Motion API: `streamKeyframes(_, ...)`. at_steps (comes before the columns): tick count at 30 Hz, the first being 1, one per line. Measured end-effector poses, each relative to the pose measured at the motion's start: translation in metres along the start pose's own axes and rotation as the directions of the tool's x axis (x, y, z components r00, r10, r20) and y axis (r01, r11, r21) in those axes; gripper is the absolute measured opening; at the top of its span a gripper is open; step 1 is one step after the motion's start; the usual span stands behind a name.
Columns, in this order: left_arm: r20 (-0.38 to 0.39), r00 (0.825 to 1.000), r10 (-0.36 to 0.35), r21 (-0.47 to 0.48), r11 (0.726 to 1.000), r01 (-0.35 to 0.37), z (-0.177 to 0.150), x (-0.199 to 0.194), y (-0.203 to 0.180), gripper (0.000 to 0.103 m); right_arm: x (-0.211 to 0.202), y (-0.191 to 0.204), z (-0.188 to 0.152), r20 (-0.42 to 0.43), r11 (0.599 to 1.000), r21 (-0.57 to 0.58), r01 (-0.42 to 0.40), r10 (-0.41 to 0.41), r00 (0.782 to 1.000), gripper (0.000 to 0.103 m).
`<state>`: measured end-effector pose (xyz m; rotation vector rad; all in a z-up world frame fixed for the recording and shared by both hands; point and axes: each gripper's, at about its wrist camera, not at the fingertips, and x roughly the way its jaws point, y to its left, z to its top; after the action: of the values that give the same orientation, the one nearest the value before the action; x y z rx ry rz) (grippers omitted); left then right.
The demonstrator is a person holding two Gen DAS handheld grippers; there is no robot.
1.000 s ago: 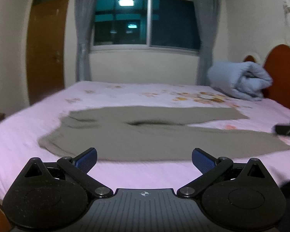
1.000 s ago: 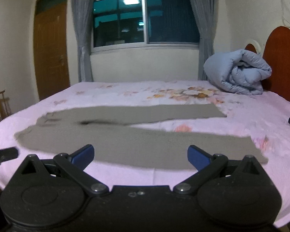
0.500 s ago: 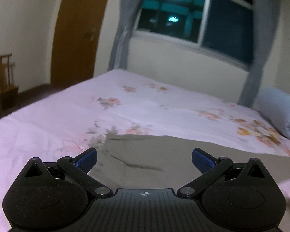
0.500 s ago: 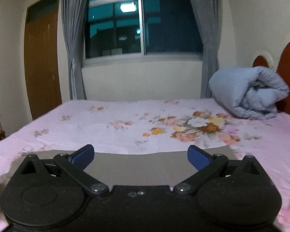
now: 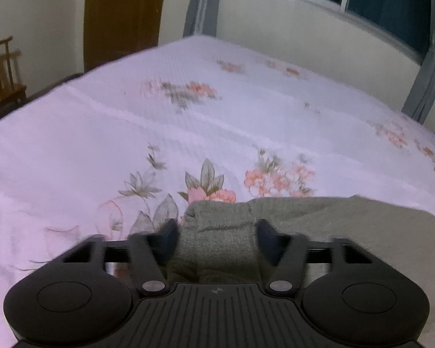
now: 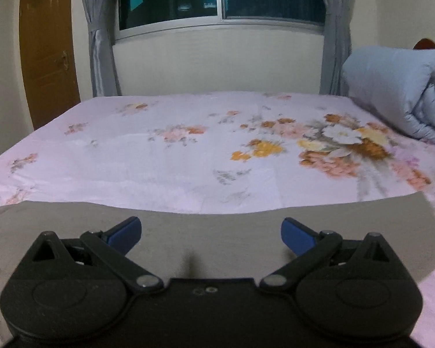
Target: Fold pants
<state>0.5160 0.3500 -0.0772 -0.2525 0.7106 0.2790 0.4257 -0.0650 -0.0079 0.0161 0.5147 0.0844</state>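
Grey-green pants (image 6: 217,240) lie flat on the pink flowered bed (image 6: 188,156), near its front edge. Left claw (image 5: 217,232): jaws closing, a bunched corner of the pants between the fingers (image 5: 166,239); whether the pads already press the cloth cannot be told, the view is blurred. Right claw (image 6: 211,232): jaws wide apart, blue pads (image 6: 297,233) clear of the fabric, nothing gripped, hovering over the far edge of the pants. A rolled blue quilt (image 6: 397,92) sits at the headboard end.
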Motion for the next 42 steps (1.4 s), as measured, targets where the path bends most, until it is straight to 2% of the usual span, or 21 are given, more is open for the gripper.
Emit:
streamKeyframes(7, -0.027, 0.999, 0.024, 0.023, 0.999, -0.024, 0.009, 0.025, -0.01, 0.058, 0.011, 0.004, -0.007, -0.009, 1.0, -0.007, -0.029, 0.029, 1.0, 0.097)
streamKeyframes(8, -0.037, 0.998, 0.043, 0.056, 0.998, -0.041, 0.009, 0.028, -0.016, 0.057, 0.011, 0.003, -0.006, -0.007, 1.0, -0.005, -0.028, 0.028, 1.0, 0.097)
streamKeyframes(9, -0.038, 0.998, 0.053, 0.084, 0.995, -0.05, 0.009, 0.027, -0.019, 0.053, 0.012, 0.001, -0.005, -0.006, 1.0, -0.003, -0.027, 0.027, 1.0, 0.097)
streamKeyframes(10, -0.031, 0.998, 0.056, 0.102, 0.993, -0.052, 0.008, 0.025, -0.022, 0.042, 0.013, -0.001, -0.004, -0.007, 1.0, -0.001, -0.026, 0.026, 1.0, 0.097)
streamKeyframes(13, 0.015, 1.0, 0.015, 0.133, 0.991, -0.017, 0.008, 0.009, -0.024, 0.03, 0.018, -0.006, 0.002, -0.013, 1.0, -0.003, -0.028, 0.028, 1.0, 0.097)
streamKeyframes(15, 0.071, 0.997, -0.026, 0.108, 0.994, 0.018, 0.011, -0.008, -0.02, 0.027, 0.024, -0.007, 0.007, -0.021, 0.999, -0.013, -0.05, 0.05, 0.999, 0.097)
streamKeyframes(17, 0.134, 0.988, -0.076, 0.086, 0.994, 0.065, 0.016, -0.028, -0.015, 0.026, 0.034, -0.006, 0.013, -0.046, 0.994, -0.039, -0.098, 0.097, 0.994, 0.097)
streamKeyframes(20, 0.192, 0.972, -0.137, 0.072, 0.99, 0.125, 0.023, -0.057, -0.008, 0.026, 0.053, 0.001, 0.02, -0.08, 0.986, -0.11, -0.127, 0.118, 0.99, 0.096)
streamKeyframes(22, 0.209, 0.964, -0.167, 0.072, 0.985, 0.155, 0.027, -0.069, -0.003, 0.026, 0.067, 0.006, 0.021, -0.101, 0.976, -0.165, -0.144, 0.128, 0.987, 0.088)
streamKeyframes(23, 0.215, 0.961, -0.174, 0.074, 0.984, 0.162, 0.027, -0.075, 0.0, 0.026, 0.074, 0.008, 0.021, -0.111, 0.969, -0.188, -0.161, 0.142, 0.984, 0.08)
streamKeyframes(24, 0.215, 0.959, -0.185, 0.072, 0.982, 0.173, 0.028, -0.078, 0.003, 0.026, 0.082, 0.009, 0.021, -0.131, 0.96, -0.21, -0.185, 0.16, 0.978, 0.063)
streamKeyframes(25, 0.215, 0.958, -0.189, 0.071, 0.982, 0.177, 0.029, -0.08, 0.005, 0.026, 0.091, 0.01, 0.021, -0.155, 0.951, -0.236, -0.201, 0.167, 0.974, 0.061)
streamKeyframes(33, 0.201, 0.959, -0.201, 0.1, 0.978, 0.184, 0.034, -0.083, 0.007, 0.026, 0.12, 0.014, 0.016, -0.274, 0.864, -0.392, -0.316, 0.218, 0.937, 0.067)
streamKeyframes(36, 0.191, 0.962, -0.195, 0.101, 0.979, 0.179, 0.036, -0.08, 0.006, 0.026, 0.129, 0.013, 0.017, -0.34, 0.849, -0.383, -0.363, 0.236, 0.91, 0.064)
streamKeyframes(38, 0.189, 0.963, -0.19, 0.097, 0.98, 0.175, 0.035, -0.078, 0.006, 0.026, 0.13, 0.011, 0.017, -0.371, 0.844, -0.357, -0.399, 0.264, 0.89, 0.052)
streamKeyframes(39, 0.184, 0.964, -0.19, 0.093, 0.98, 0.175, 0.034, -0.078, 0.006, 0.026, 0.129, 0.012, 0.016, -0.375, 0.843, -0.355, -0.405, 0.269, 0.887, 0.035)
streamKeyframes(40, 0.181, 0.966, -0.186, 0.092, 0.981, 0.171, 0.034, -0.077, 0.007, 0.026, 0.126, 0.014, 0.015, -0.369, 0.84, -0.37, -0.396, 0.258, 0.893, 0.013)
streamKeyframes(42, 0.169, 0.968, -0.184, 0.09, 0.981, 0.171, 0.033, -0.074, 0.006, 0.026, 0.119, 0.016, 0.013, -0.355, 0.838, -0.399, -0.373, 0.234, 0.905, 0.002)
